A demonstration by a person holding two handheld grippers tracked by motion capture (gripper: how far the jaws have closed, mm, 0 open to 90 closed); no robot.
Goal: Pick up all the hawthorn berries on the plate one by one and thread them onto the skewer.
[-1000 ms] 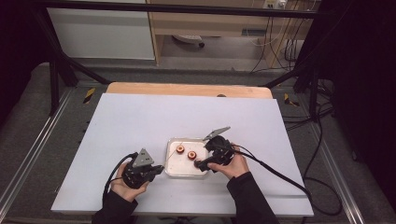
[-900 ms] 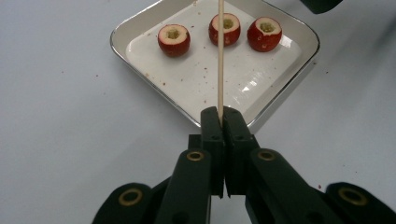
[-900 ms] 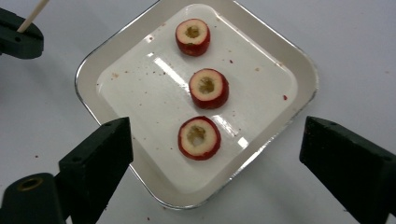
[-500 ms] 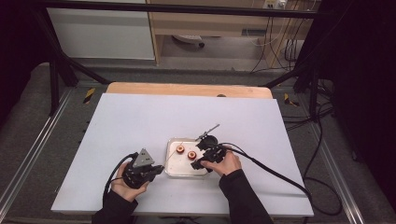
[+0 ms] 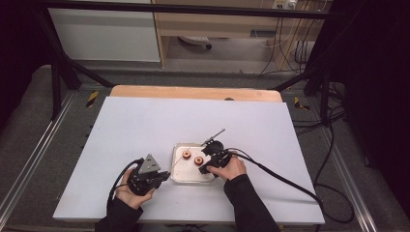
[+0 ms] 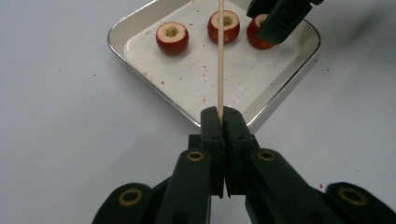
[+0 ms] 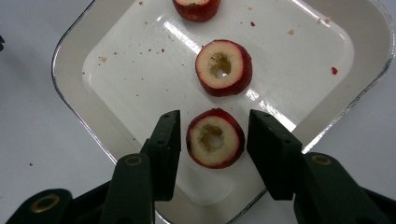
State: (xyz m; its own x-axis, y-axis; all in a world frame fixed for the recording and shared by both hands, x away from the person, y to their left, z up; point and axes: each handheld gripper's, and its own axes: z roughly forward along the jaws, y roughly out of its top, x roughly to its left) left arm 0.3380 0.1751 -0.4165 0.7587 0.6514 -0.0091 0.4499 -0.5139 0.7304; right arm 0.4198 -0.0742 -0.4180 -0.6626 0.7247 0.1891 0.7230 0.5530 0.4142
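A white tray [image 7: 70, 93] with a metal rim holds three cored red fruits in a row. My right gripper [image 7: 215, 133] is open, low over the tray, its jaws on either side of the nearest fruit [image 7: 229, 140] with small gaps. Beyond it lie the middle fruit [image 7: 223, 67] and the far fruit [image 7: 196, 8]. My left gripper [image 6: 222, 114] is shut on a thin wooden skewer [image 6: 220, 56] that points over the tray [image 6: 187, 88] toward the fruits. In the high view, the left gripper [image 5: 167, 176] sits left of the tray [image 5: 186, 173], the right gripper [image 5: 205, 166] on its right side.
The tray stands near the front middle of a white table [image 5: 145, 125]. A wooden board [image 5: 193, 92] runs along the far edge. A black cable [image 5: 290, 181] trails right from the right gripper. Red crumbs dot the tray floor.
The right gripper has moved left and down over the tray and now brackets the nearest fruit. The left gripper and skewer have held still.
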